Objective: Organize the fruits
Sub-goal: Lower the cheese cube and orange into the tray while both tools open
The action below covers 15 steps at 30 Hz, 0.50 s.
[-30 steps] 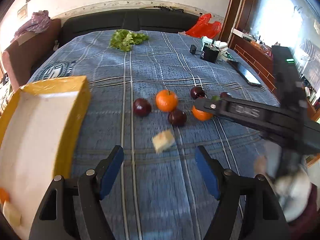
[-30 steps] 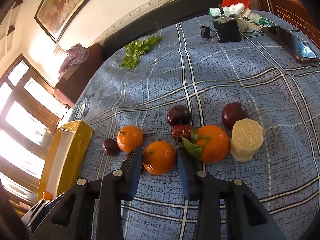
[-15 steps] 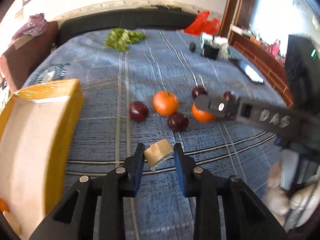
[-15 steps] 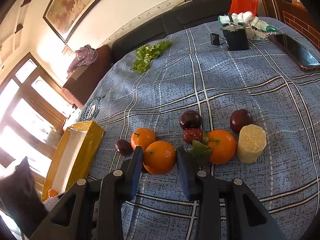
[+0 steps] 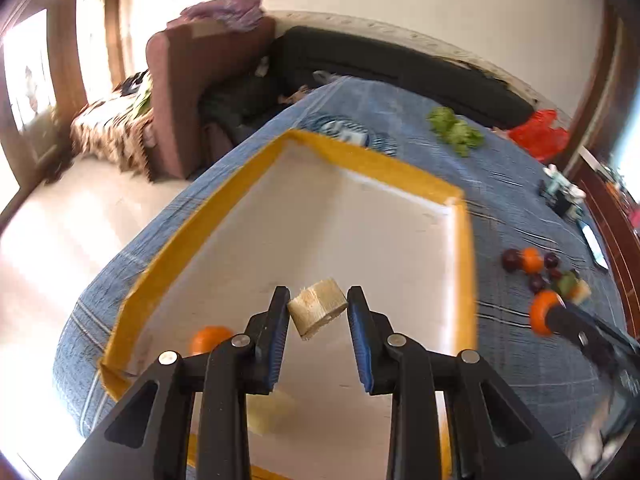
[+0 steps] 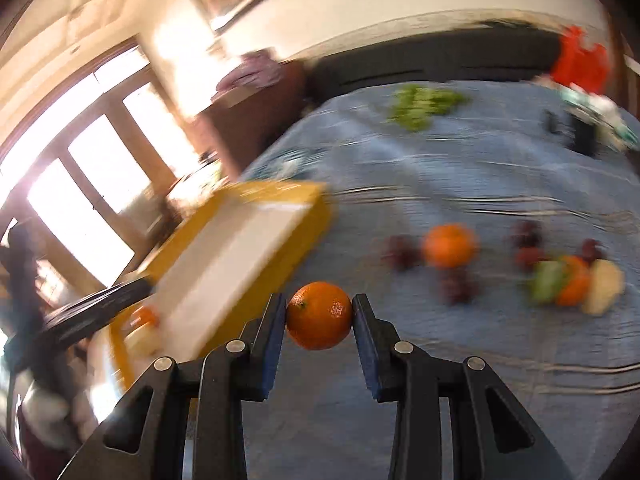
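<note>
My left gripper (image 5: 318,308) is shut on a pale yellow cut chunk (image 5: 318,307) and holds it above the white inside of the yellow-rimmed box (image 5: 384,168). An orange (image 5: 210,338) and another pale chunk (image 5: 270,412) lie in the box. My right gripper (image 6: 319,316) is shut on an orange (image 6: 319,316), lifted above the blue cloth, right of the box (image 6: 256,216). The rest of the fruit, an orange (image 6: 450,246), dark plums (image 6: 456,286) and a pale chunk (image 6: 604,286), lies blurred on the cloth at right.
A blue plaid cloth (image 5: 516,184) covers the table. Green leaves (image 5: 456,130), a red bag (image 5: 538,140) and a dark cup with small items (image 5: 562,198) lie at the far side. A brown armchair (image 5: 188,92) and a black sofa (image 5: 400,68) stand beyond.
My left gripper closed on the pale chunk, lifted it and swung left over the box. My right gripper closed on the orange, lifted it and moved left toward the box.
</note>
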Motion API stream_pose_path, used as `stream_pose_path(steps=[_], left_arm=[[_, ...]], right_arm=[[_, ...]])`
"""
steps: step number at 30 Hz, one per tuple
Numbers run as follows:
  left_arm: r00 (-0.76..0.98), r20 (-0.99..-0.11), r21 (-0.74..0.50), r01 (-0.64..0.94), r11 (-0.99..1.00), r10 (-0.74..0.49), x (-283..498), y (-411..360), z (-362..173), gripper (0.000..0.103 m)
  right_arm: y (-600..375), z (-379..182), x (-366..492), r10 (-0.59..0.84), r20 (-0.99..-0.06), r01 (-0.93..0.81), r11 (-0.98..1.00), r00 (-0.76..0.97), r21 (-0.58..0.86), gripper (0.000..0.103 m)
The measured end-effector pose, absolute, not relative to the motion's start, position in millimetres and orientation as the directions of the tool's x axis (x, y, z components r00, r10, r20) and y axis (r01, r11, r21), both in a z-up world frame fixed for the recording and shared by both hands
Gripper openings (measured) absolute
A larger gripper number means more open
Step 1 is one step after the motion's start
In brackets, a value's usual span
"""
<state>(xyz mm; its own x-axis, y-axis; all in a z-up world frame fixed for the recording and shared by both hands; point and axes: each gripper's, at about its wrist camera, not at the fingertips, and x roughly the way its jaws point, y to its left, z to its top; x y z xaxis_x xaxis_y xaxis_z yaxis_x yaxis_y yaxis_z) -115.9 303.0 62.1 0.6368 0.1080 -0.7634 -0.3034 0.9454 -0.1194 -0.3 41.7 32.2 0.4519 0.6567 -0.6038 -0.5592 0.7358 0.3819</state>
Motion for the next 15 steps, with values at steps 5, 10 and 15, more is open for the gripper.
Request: stream_pose_path(steps=[5,10,15], left_arm=[[0.592,-0.800,-0.140,-0.344,0.928,0.099,-106,329,43,0.029],[0.601,-0.797,-0.187,-0.345,0.920,0.063,-116,339,39,0.030],[0.640,-0.767,-0.239,-0.344,0.908,0.040,-136,343,50,0.050]], right_arm=[[126,32,-39,0.664,-0.656,-0.695,0.659,0.359,0.286,0.038],[183,8,-53,0.602,-0.731,-0.741,0.640,0.320,0.203,0.038],[197,-9,-50,0.571,-0.757,-0.721,0.664,0.317,0.199,0.040]])
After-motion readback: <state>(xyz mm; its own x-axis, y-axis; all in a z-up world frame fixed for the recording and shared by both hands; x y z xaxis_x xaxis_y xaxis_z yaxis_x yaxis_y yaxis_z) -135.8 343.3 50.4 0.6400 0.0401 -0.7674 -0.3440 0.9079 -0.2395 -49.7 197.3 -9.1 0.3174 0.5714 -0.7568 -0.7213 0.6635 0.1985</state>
